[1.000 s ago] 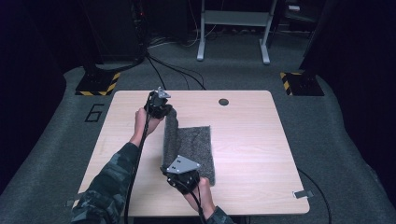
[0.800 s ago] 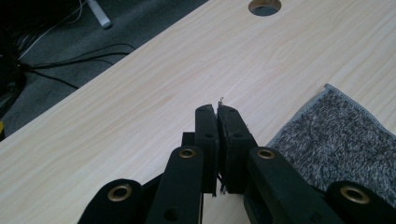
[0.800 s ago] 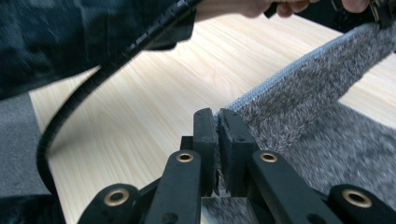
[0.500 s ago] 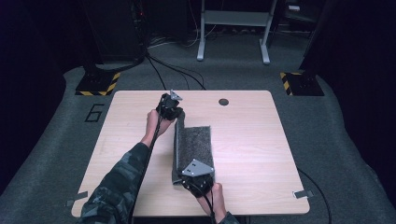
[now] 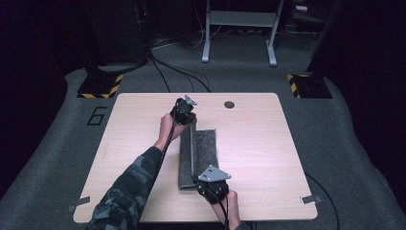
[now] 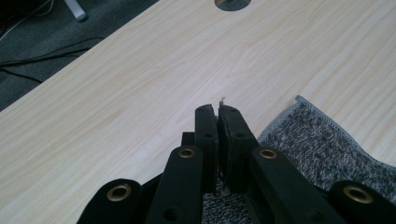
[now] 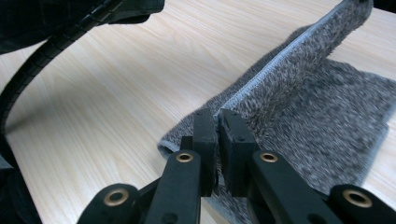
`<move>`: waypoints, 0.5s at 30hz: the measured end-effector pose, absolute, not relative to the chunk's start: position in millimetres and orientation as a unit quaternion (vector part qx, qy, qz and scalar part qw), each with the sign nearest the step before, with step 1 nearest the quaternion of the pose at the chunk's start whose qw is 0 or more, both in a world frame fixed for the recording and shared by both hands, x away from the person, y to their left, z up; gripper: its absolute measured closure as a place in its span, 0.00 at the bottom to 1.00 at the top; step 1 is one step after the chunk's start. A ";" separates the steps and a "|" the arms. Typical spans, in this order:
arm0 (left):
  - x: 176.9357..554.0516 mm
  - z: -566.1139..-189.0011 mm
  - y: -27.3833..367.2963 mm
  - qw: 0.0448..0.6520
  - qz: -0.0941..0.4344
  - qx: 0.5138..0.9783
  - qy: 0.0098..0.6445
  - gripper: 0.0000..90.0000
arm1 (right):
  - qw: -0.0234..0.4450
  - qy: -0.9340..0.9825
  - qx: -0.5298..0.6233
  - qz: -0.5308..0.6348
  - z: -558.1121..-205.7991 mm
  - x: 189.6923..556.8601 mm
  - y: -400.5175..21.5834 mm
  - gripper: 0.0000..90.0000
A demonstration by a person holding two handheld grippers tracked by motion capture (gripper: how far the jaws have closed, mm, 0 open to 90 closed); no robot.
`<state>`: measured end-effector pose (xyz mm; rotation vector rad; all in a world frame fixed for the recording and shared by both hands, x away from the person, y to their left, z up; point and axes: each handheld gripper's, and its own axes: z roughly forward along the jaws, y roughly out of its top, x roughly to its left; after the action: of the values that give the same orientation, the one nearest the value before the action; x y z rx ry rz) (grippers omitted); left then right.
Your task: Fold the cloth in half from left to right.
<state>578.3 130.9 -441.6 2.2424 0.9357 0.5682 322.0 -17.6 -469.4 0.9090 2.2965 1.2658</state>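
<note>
Fingers of left gripper (image 5: 187, 119) are pinched together on the far corner of the grey fuzzy cloth towel w/ pale stitched hem (image 5: 203, 151); the left gripper view shows threads of hem caught between the pads at the tips (image 6: 223, 122). Fingers of right gripper (image 5: 207, 186) are likewise clamped tight on the near corner of the same long edge, fabric rising between the pads (image 7: 219, 126).

Towel lies at centre of the light wood worktop (image 5: 268, 143), long axis running 12 to 6 o'clock. Its flat layer sits toward 3 o'clock; the edge held by both grippers stands up as a ridge along the 9 o'clock side, curving over toward 3.

Why held so: gripping both corners of one long edge keeps that hem taut & straight between the hands, so the flap travels as one sheet, no sag in the middle. Prob. a lengthwise fold in progress — raised edge to be laid on the opposite hem at 3 o'clock.

Small dark round cable hole (image 5: 229, 104) sits at 1 o'clock from the towel, well apart, out of the way.
</note>
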 end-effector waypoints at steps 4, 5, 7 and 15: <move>579.0 -445.7 122.6 0.316 0.213 0.855 0.352 0.96 | 0.182 0.810 0.332 0.448 -472.4 321.1 -23.4 0.95; 579.2 -446.2 120.8 0.314 0.210 0.857 0.350 0.96 | 0.181 0.812 0.330 0.447 -473.0 321.2 -24.6 0.95; 579.3 -448.4 116.4 0.314 0.211 0.857 0.349 0.96 | 0.178 0.812 0.332 0.446 -475.1 321.6 -26.9 0.95; 577.8 -452.7 104.2 0.308 0.212 0.863 0.339 0.95 | 0.171 0.811 0.346 0.439 -483.5 319.2 -35.1 0.95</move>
<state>577.8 104.2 -452.7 2.2820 0.8951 0.5602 319.2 -35.1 -483.5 0.9823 2.3030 1.2475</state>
